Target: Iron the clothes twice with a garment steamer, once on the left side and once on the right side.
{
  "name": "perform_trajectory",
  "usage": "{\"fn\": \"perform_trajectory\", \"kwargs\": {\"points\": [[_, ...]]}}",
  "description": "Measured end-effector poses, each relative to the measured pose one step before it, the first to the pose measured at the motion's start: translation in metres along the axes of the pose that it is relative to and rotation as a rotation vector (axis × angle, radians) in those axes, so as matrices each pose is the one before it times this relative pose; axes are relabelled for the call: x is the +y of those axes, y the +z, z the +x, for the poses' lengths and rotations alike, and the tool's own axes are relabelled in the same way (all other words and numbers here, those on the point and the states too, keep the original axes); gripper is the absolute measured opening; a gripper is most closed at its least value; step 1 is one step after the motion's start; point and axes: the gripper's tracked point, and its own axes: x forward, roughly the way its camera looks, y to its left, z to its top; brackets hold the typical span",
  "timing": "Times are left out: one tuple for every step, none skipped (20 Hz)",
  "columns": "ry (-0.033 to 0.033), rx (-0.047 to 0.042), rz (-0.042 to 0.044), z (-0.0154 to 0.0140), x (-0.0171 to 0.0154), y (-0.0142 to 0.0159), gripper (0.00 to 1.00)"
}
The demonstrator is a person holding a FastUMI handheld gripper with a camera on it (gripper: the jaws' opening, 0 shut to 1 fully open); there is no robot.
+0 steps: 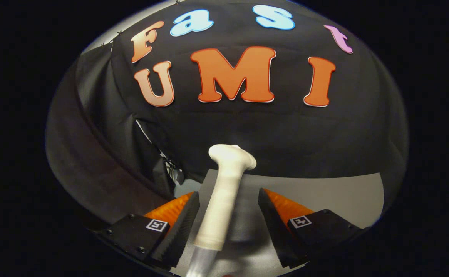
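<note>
Fingers [224, 227] stand wide apart, and the garment steamer [224, 192] rises between them without either pad clearly touching it; the left pad sits just beside the handle, the right one has a gap. So nothing is gripped yet, as far as I can see.

The steamer is a pale, slim wand, its handle running from the near side up to a flared head that tips toward the far wall. A clear hose or collar joins at its near end. It looks hard plastic, smooth and rounded, so likely a bit slippery and light enough, though the hose may drag on it. I would take it on the straight part of the handle, below the head, where the sides run parallel and the pads can bear flat.

Beyond the fingers lies the grey tabletop [324, 192], and past that the black cloth wall [267, 127] of the booth.

No clothes that I can make out here.

The gripper is held low and nearly level, pointing forward across the tabletop, centred on the handle.
</note>
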Motion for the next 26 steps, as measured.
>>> {"fn": "perform_trajectory", "kwargs": {"points": [[0.01623,0.02097,0.01223,0.00948,0.00189,-0.00332,0.99],[0.00829,0.01933,0.01232,0.00736,0.00048,-0.00232,0.99],[0.01349,0.01980,0.00860,0.01464,0.00314,-0.00445,0.98],[0.01846,0.01710,0.00850,0.00346,0.00247,-0.00338,0.93],[0.00681,0.01530,0.00524,0.00397,-0.00004,-0.00647,0.88],[0.00282,-0.00885,-0.00110,0.00162,-0.00224,0.00123,0.83],[0.00022,-0.01398,0.00195,0.00241,0.00048,0.00131,0.78],[-0.00751,0.00903,-0.00424,-0.00150,-0.00131,-0.00370,0.73],[-0.00752,-0.01280,-0.01073,-0.00037,0.00074,0.00178,0.65],[0.00381,0.00918,-0.01409,-0.00187,0.00091,-0.00268,0.63],[-0.00114,-0.01395,-0.00307,-0.00369,0.00070,-0.00042,0.57],[-0.01536,-0.01845,-0.00957,-0.00202,-0.00254,-0.00201,0.53],[-0.01419,-0.02943,-0.01399,-0.00429,-0.00149,0.00289,0.48],[-0.01086,-0.02820,-0.01413,-0.00659,0.00043,0.00217,0.48],[-0.00787,-0.04264,-0.01023,-0.00832,0.00189,0.00538,0.48],[-0.01298,-0.05178,-0.01477,-0.00824,0.00181,0.00811,0.48],[-0.02303,-0.06224,-0.01845,-0.01328,0.00166,0.01129,0.48],[-0.03377,-0.06896,-0.02202,-0.01039,-0.00160,0.01223,0.48],[-0.03590,-0.06747,-0.02099,-0.01560,-0.00219,0.01332,0.48],[-0.04091,-0.05250,-0.02133,-0.01672,-0.00359,0.01015,0.48],[-0.04997,-0.04147,-0.01591,-0.01691,-0.00448,0.00378,0.48],[-0.03923,-0.04171,-0.01127,-0.01554,-0.00225,0.00584,0.48],[-0.02716,-0.02991,-0.00944,-0.01695,0.00187,0.00278,0.48],[-0.02581,-0.02209,0.00656,-0.01848,0.00023,0.00193,0.48],[-0.02572,-0.01927,0.01497,-0.01903,0.00017,0.00288,0.48],[-0.02661,-0.02085,0.01319,-0.01889,-0.00072,0.00409,0.48]]}}
